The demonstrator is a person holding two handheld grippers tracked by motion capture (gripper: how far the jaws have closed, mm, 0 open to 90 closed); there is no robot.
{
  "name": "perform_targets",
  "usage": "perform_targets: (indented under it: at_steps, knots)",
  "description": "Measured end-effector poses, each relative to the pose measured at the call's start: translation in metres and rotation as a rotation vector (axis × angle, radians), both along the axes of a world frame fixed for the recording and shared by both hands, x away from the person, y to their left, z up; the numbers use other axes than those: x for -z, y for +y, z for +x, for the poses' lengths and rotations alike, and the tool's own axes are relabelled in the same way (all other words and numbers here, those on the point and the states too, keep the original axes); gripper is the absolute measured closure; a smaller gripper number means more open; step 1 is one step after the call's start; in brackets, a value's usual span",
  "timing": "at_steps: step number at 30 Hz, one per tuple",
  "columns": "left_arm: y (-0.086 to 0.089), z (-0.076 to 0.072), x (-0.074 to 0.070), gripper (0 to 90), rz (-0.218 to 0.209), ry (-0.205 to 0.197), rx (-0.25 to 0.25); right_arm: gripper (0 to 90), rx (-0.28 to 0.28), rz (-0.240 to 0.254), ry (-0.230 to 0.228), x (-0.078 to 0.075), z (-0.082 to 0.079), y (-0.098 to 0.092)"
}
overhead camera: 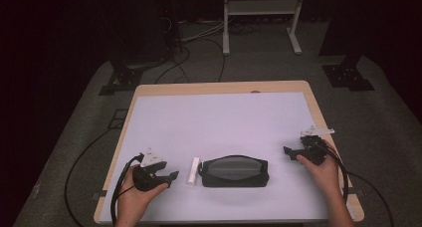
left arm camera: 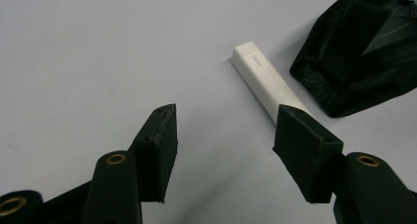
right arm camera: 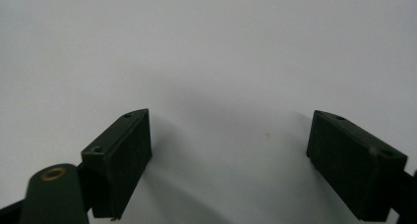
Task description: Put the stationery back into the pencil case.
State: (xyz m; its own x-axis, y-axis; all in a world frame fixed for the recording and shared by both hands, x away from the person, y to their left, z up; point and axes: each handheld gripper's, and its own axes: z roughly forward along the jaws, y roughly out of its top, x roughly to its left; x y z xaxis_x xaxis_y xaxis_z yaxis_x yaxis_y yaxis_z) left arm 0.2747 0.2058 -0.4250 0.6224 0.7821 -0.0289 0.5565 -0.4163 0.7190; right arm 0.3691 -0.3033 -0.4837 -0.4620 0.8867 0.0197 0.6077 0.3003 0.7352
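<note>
A black zip pouch (overhead camera: 235,171) lies near the table's front edge, at the middle. A small white bar-shaped box (overhead camera: 193,170) lies just left of it, close beside it. In the left gripper view the white box (left arm camera: 265,84) runs toward the right jaw, with the pouch (left arm camera: 359,47) at the upper right. My left gripper (overhead camera: 171,178) is held low at the front left, open, just left of the box, with nothing between its jaws. My right gripper (overhead camera: 289,153) hovers open to the right of the pouch, over bare white surface (right arm camera: 226,62).
A white mat (overhead camera: 219,122) covers the wooden table (overhead camera: 224,87). Cables trail from both grippers off the table's sides. Beyond the far edge are a dark floor, stand feet and a white frame (overhead camera: 261,18).
</note>
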Motion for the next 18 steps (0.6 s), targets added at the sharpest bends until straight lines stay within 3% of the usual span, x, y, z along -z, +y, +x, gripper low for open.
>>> perform_targets:
  at_steps: [9,18]
  knots:
    - [-0.022,0.011,0.001,40.1,0.008,0.01,0.021,16.0,0.001,0.001,0.001,0.0,0.0,0.0]
    - [-0.037,0.012,0.009,39.5,0.017,0.029,0.04,16.0,0.0,0.0,0.0,0.0,0.0,0.0]
